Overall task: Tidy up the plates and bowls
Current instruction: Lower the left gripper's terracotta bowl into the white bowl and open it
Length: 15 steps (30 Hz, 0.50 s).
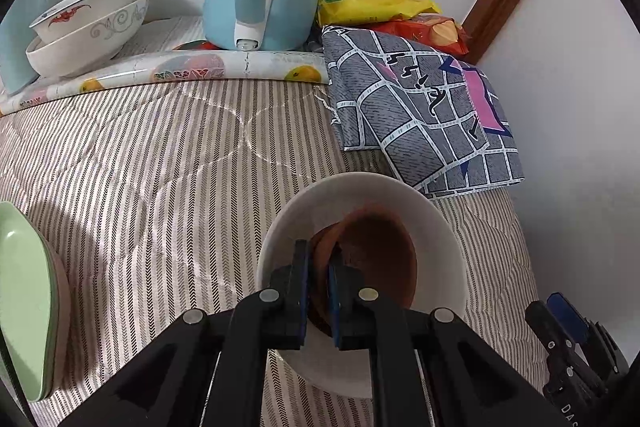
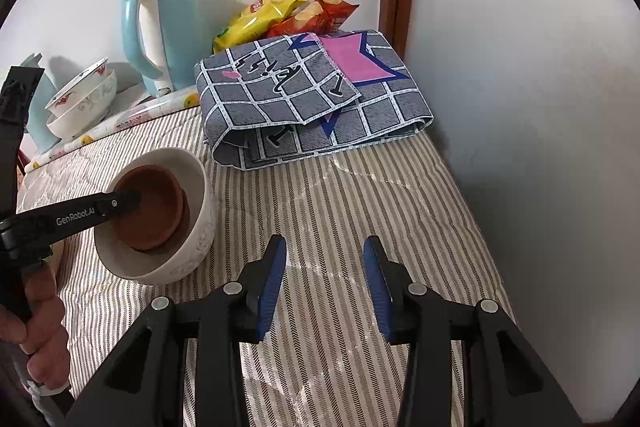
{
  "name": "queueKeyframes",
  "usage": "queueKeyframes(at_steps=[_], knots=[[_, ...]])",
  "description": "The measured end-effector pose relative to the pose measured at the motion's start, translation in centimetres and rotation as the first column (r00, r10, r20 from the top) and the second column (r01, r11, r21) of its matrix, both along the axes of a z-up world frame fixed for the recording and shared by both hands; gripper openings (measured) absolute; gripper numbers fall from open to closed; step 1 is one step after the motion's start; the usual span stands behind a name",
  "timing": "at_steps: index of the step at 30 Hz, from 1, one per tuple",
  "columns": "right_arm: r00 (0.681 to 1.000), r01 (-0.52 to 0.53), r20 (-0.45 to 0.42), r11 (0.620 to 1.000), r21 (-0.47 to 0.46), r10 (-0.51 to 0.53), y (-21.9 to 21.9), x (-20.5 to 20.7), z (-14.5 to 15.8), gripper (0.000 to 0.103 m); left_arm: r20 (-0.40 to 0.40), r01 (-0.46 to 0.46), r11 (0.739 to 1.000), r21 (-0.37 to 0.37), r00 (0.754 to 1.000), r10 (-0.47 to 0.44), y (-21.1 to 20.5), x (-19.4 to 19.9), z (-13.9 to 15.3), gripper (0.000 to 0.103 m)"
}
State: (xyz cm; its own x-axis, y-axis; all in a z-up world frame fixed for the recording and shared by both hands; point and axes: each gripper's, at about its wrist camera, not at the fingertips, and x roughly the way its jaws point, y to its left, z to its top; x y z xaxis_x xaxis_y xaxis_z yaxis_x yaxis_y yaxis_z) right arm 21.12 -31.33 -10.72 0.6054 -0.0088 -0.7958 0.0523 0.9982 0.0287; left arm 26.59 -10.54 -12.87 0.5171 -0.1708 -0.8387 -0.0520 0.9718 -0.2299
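The left gripper is clamped on the near rim of the brown bowl, which sits nested inside the white bowl on the striped cover. Risk: a rim-only pinch may let the brown bowl tip or drag the white bowl on withdrawal. The right gripper stands open and empty. Only the left view shows the green plates; only the right view shows the white bowl's outer wall.

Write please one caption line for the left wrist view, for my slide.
Left tongs shut on brown bowl rim, inside white bowl on striped bedcover.
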Motion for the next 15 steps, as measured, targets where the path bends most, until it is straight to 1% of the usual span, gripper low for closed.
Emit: queueKeyframes(at_steps=[3,9,10,15], knots=[[1.000,0.000,0.010,1.000,-0.001,0.000,0.0,-0.2,0.3,0.045,-0.001,0.007,1.000,0.006,1.000,-0.007,-0.1,0.0,0.0,0.009],[1.000,-0.007,0.011,1.000,-0.002,0.007,0.4,-0.3,0.5,0.045,-0.009,0.032,0.999,0.022,0.999,-0.031,-0.3,-0.1,0.0,0.012],[1.000,-0.011,0.011,1.000,-0.001,0.011,0.6,-0.3,0.5,0.045,-0.014,0.037,0.999,0.028,0.999,-0.037,-0.3,-0.2,0.0,0.015],[1.000,-0.027,0.014,1.000,-0.005,0.028,1.2,-0.3,0.7,0.045,-0.018,0.065,0.995,0.082,0.998,-0.063,-1.0,-0.6,0.3,0.017]])
